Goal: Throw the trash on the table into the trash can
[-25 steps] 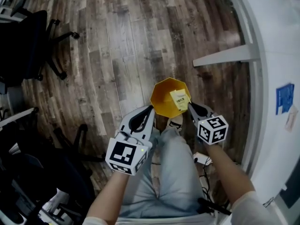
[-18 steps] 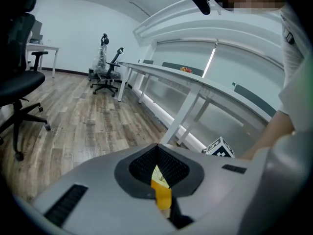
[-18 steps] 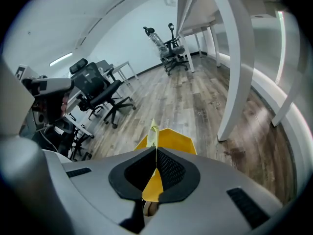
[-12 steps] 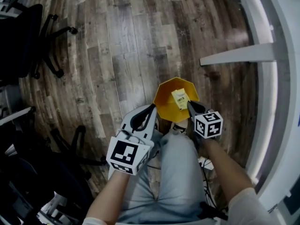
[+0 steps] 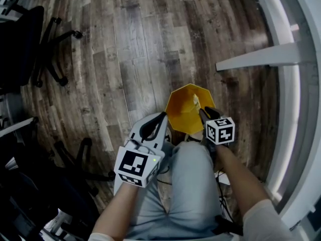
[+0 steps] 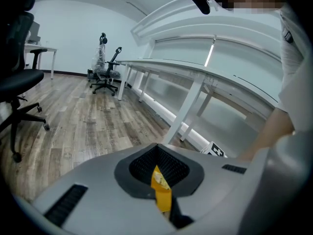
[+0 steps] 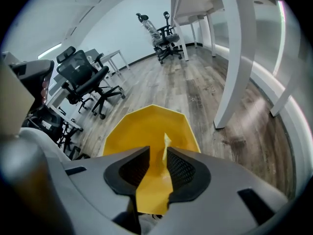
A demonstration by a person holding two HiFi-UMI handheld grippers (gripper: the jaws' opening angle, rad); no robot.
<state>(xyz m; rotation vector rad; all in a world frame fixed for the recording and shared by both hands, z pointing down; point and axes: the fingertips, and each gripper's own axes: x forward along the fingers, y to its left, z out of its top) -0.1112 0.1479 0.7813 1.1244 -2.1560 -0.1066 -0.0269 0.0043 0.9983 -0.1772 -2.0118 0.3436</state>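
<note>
A yellow trash can [image 5: 181, 115] stands on the wood floor just ahead of the person's knees. My right gripper [image 5: 201, 112] hangs over its near right rim. Its jaws are opening, and a gap shows between them in the right gripper view [image 7: 158, 153]. A thin yellowish packet [image 7: 166, 143] stands edge-on in that gap beside the right pad, above the can's inside [image 7: 142, 126]. The packet [image 5: 195, 102] also shows over the can from above. My left gripper [image 5: 155, 123] is left of the can. It [image 6: 159, 173] is shut on a small yellow wrapper scrap [image 6: 161, 192].
White table legs [image 5: 261, 56] and the table's edge [image 5: 301, 109] run along the right. Black office chairs [image 5: 30, 44] stand at the far left, more [image 7: 85, 80] across the room. The person's legs [image 5: 185, 185] are right behind the can.
My right gripper has moved a little further over the can. Its packet has turned from face-up to edge-on as the jaws parted. The left gripper has barely moved.
</note>
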